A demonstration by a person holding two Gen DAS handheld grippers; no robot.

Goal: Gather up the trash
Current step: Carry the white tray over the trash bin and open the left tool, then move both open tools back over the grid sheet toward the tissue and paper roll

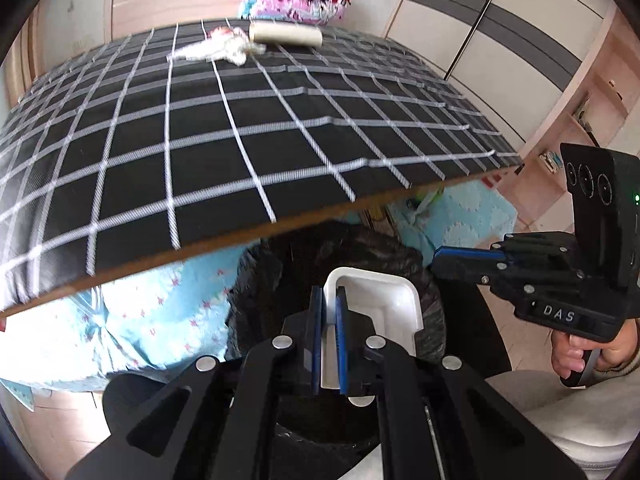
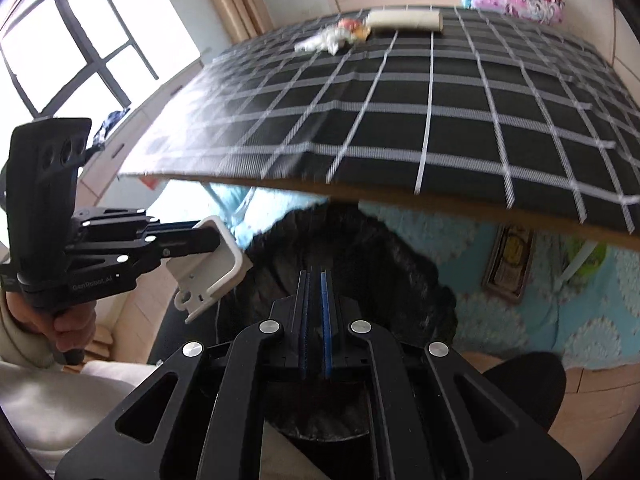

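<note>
The left gripper (image 1: 330,312) is clamped on the side wall of a white tray (image 1: 376,304), a shallow rounded-corner container. In the left wrist view the tray's open side faces up and toward the camera, its long axis running away from the gripper, far end over the bin (image 1: 280,264). From the right wrist view the tray (image 2: 208,268) is tilted, its underside showing, long axis slanting from lower left to upper right, toward the bin (image 2: 360,248).

The bin, lined with a black bag, stands on the floor just near of the table (image 1: 160,140) edge, under both grippers. The right gripper (image 2: 315,312) has its pads together with nothing between them, pointing down at the bin's mouth.

On the far side of the checked tablecloth lie a crumpled wrapper (image 1: 218,46) and, just right of it, a cardboard tube (image 1: 286,34), its long axis running left to right.
</note>
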